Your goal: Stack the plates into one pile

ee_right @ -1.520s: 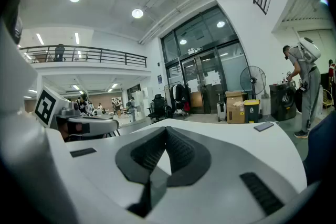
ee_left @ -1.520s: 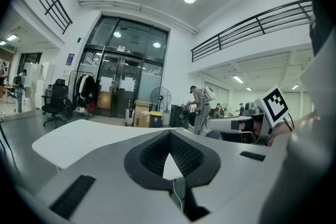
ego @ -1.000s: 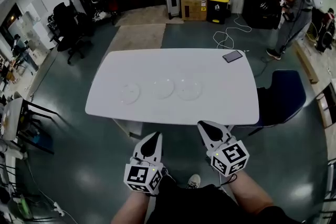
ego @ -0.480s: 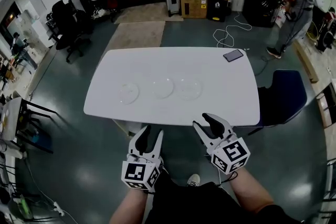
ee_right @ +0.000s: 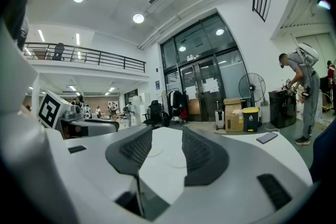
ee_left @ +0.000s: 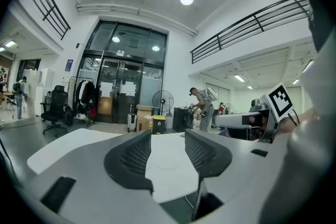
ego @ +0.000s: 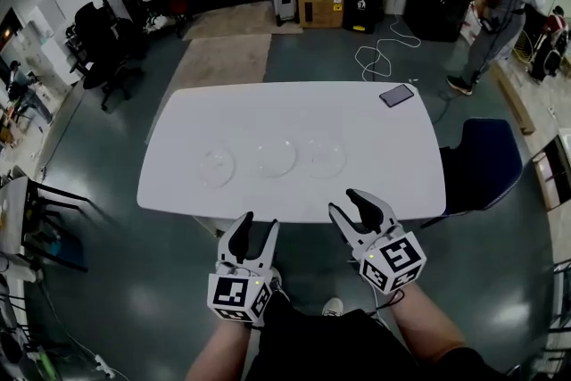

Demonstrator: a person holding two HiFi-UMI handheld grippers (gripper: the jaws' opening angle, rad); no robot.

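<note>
Both grippers have come forward toward the near edge of the bench (ego: 294, 107) since the earlier frame, and their fingers, pressed together then, have just been opening. The left gripper (ego: 257, 226) and the right gripper (ego: 350, 204) now hang just short of that edge, side by side and pointing nearly level. Each gripper view shows the fingers (ee_left: 131, 157) spread wide with nothing between them but bare bench beyond. Three clear plates lie in a row across the middle of the bench, each apart from its neighbour: left plate (ego: 216, 165), middle plate (ego: 275, 156), right plate (ego: 323, 158). None is stacked yet. A phone (ego: 395, 95) lies at the far right corner, well apart from them. The step in hand is judged to be the approach before the first pick. The next move would call for reaching over the bench and pinching one plate at its rim; the plates look thin and flat, so one finger probably must slip under the edge.
</note>
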